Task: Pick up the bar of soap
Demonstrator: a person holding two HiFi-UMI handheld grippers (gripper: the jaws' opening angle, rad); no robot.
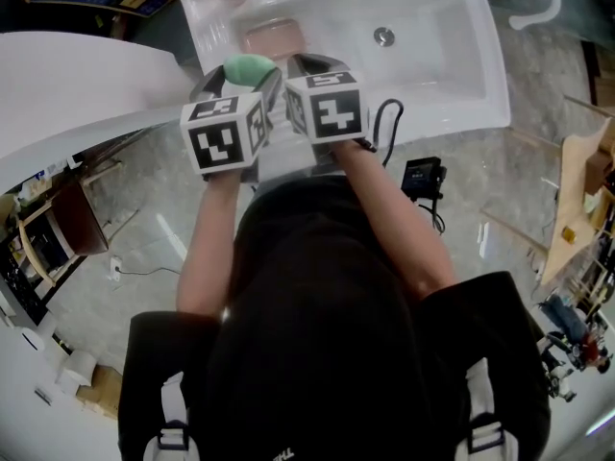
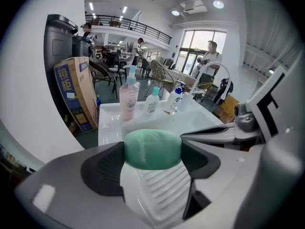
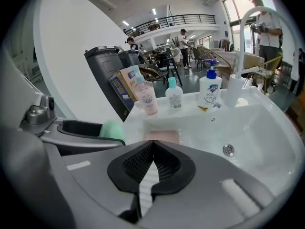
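The bar of soap [image 2: 152,149] is green and rounded, and my left gripper [image 2: 152,152] is shut on it, one dark pad on each side. Under it lies a white ribbed soap dish [image 2: 155,194]; whether the soap touches it I cannot tell. In the head view the soap [image 1: 248,66] shows past the left marker cube, over the near rim of the white sink [image 1: 461,84]. My right gripper [image 3: 151,162] is close on the right with its pads together and nothing between them. From the right gripper view the soap [image 3: 112,128] shows at the left.
A pink rectangular pad [image 3: 162,136] lies in the basin near the drain [image 3: 228,150]. A pink bottle [image 3: 147,99], a clear bottle [image 3: 174,95] and a white pump bottle [image 3: 209,92] stand along the far rim beside the faucet [image 3: 243,37]. A cardboard box [image 2: 76,94] stands left of the sink.
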